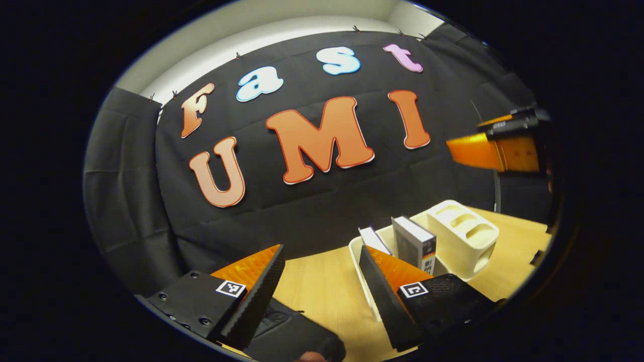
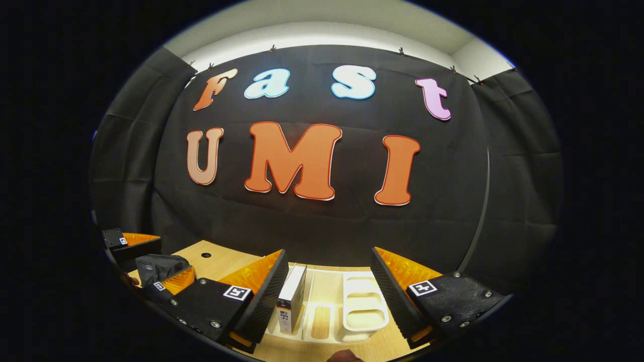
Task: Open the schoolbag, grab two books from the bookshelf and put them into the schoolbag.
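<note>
Counter (image 2: pixel 332 294): cream bookshelf (image 2: pixel 365 306) at back, books upright in slots: two (image 1: pixel 413 241) in left gripper view.
Schoolbag (image 2: pixel 158 266) dark, far left; zip state unclear.
Right gripper (image 2: pixel 329 289) jaws released over bookshelf, book (image 2: pixel 292 296) just beside one finger.
Left gripper (image 1: pixel 322 286) jaws released, empty.
Judgement: no book grabbed yet; both transfers left.

Schoolbag (image 2: pixel 160 267) half-hidden behind the left claw (image 2: pixel 143 264) — zipper indiscernible.

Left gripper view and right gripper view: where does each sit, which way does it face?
Left gripper view: rides the left gripper, above the light wooden table, facing the cloth wall; right gripper far right.
Right gripper view: rides the right gripper, over the white plastic bookshelf; left gripper far left.
Shared: bookshelf, upright grey-covered book.
</note>
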Tool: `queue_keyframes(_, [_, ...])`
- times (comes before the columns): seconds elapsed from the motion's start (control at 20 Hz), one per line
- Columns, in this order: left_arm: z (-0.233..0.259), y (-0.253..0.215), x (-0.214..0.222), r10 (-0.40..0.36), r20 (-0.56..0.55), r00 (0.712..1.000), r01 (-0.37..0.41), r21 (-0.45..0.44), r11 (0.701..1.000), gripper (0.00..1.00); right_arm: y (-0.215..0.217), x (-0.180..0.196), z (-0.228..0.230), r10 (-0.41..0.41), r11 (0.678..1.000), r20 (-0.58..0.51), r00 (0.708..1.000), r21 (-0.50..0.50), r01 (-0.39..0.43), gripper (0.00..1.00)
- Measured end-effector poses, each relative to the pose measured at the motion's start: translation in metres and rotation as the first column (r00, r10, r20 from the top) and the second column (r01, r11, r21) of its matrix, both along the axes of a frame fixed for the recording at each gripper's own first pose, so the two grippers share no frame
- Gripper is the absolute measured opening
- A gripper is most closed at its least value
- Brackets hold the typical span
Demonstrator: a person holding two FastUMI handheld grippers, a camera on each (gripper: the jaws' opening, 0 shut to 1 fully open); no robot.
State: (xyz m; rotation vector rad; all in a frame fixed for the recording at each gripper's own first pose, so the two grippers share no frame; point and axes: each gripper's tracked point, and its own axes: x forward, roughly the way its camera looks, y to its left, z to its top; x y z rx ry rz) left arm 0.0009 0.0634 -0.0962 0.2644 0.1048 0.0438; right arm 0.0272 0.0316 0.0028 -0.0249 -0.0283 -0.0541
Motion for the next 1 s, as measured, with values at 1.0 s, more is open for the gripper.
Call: queue_keyframes(1.0, [-0.222, 0.050, -0.080, 0.181, -0.394, 0.901, 0.028, 0.469, 0.883, 0.97, -0.024, 0.002, -0.014, 0.053, 0.998, -0.008, 0.999, -0.024, -0.053, 0.98])
